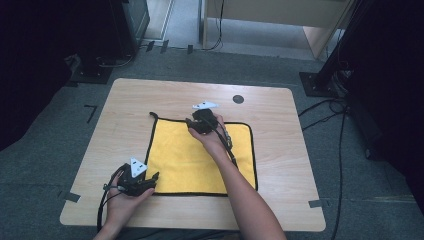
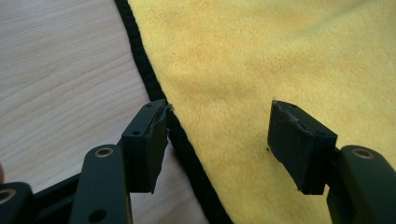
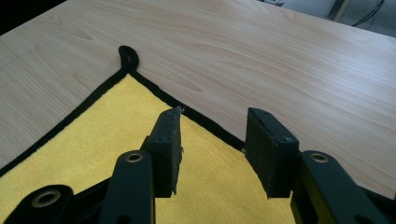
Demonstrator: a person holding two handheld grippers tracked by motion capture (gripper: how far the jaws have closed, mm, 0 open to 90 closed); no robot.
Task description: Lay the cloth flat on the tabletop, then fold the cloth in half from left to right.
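We see a square yellow terry cloth with black piping (image 1: pixel 200 157) lying flat on the pale wooden surface (image 1: pixel 280 150). Our left hand-held gripper (image 2: pixel 217 140) hovers at the cloth's near left edge, released, its jaws straddling the black border and pressing nothing. Our right hand-held gripper (image 3: pixel 212 142) sits at the far edge, near the corner's black hanging loop (image 3: pixel 127 57), likewise released and empty.
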